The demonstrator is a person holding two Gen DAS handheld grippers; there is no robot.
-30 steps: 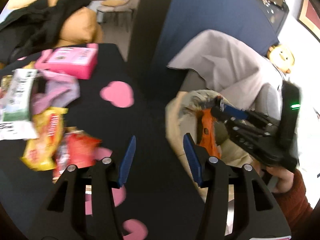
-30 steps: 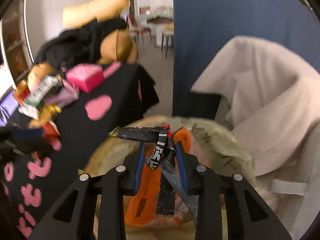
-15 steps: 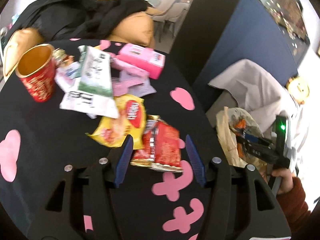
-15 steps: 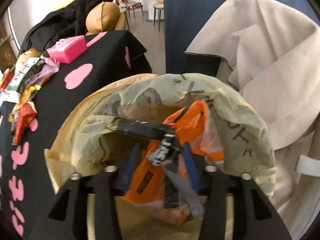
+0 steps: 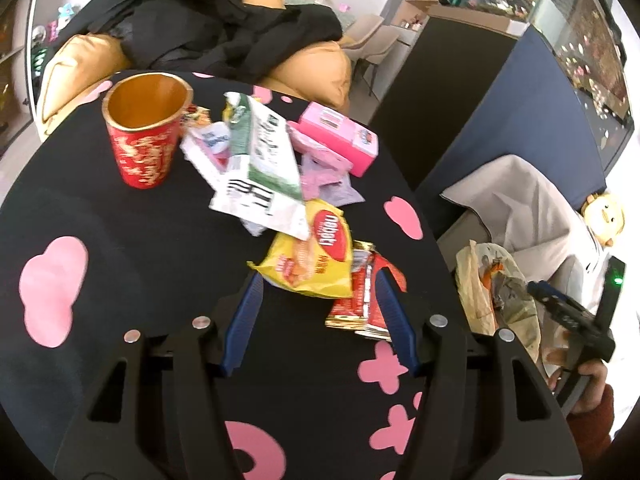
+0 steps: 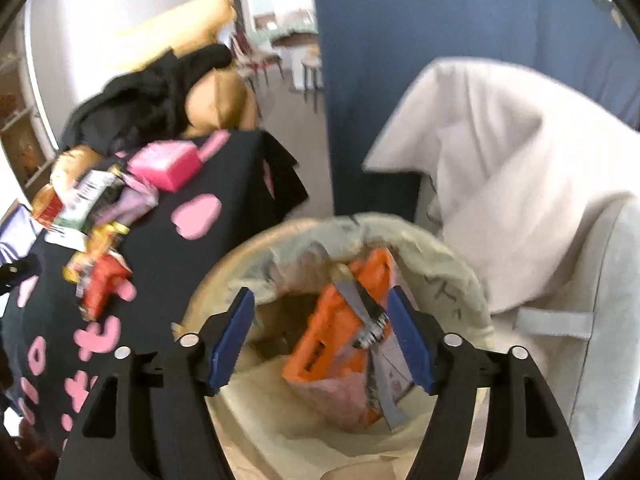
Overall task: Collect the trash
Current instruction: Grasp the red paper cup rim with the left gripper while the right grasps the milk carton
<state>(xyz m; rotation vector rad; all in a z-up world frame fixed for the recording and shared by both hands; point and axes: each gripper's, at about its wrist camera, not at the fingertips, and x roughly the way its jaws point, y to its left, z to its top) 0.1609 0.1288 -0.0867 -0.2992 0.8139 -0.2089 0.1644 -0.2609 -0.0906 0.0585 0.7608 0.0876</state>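
Part done: an orange wrapper and a grey wrapper lie in the trash bag under the open, empty right claw, while the open left claw, frame center, straddles the yellow and red packets among litter left on the bench.

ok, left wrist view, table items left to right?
red cup → green-and-white wrapper → yellow snack bag → red wrapper → trash bag off the table edge, right gripper over it.
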